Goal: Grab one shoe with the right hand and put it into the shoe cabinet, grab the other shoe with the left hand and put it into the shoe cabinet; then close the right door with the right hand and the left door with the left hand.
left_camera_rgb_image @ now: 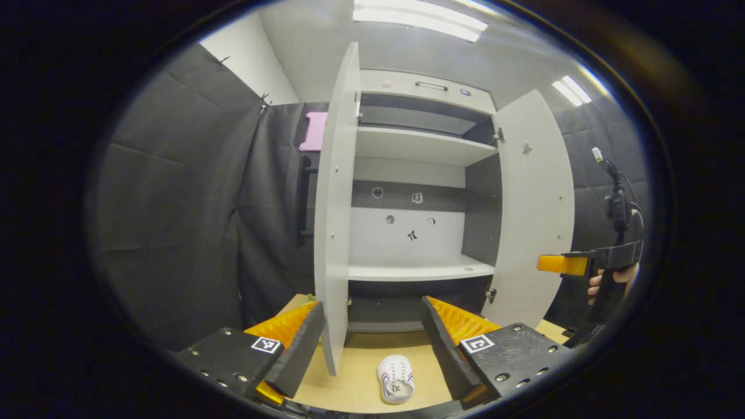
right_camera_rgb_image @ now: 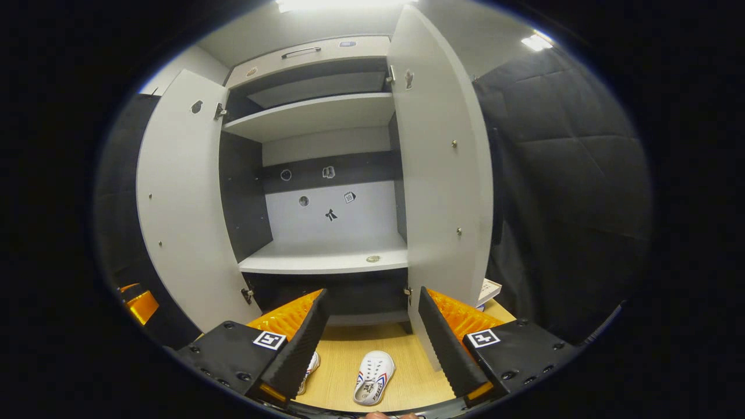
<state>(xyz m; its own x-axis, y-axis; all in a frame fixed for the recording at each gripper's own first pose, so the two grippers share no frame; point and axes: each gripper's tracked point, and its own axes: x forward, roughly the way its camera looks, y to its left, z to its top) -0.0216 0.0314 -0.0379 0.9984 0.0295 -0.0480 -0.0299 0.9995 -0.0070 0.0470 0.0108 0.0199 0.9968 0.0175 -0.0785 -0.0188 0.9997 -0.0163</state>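
With both doors swung wide, the cabinet (right_camera_rgb_image: 326, 174) stands at the far end of the worktop (right_camera_rgb_image: 401, 381), shelves bare. Left door (left_camera_rgb_image: 333, 233) edge-on in the left gripper view, right door (right_camera_rgb_image: 442, 174) likewise in the right gripper view. Left tongs (left_camera_rgb_image: 372, 334) spread wide, holding nothing. One shoe (right_camera_rgb_image: 374, 377) lies on the worktop near the cabinet front, between the fingers of the right tongs (right_camera_rgb_image: 372, 331), untouched; second shoe (right_camera_rgb_image: 309, 368) just left of it, mostly hidden by a finger. Right tongs spread wide, holding nothing.
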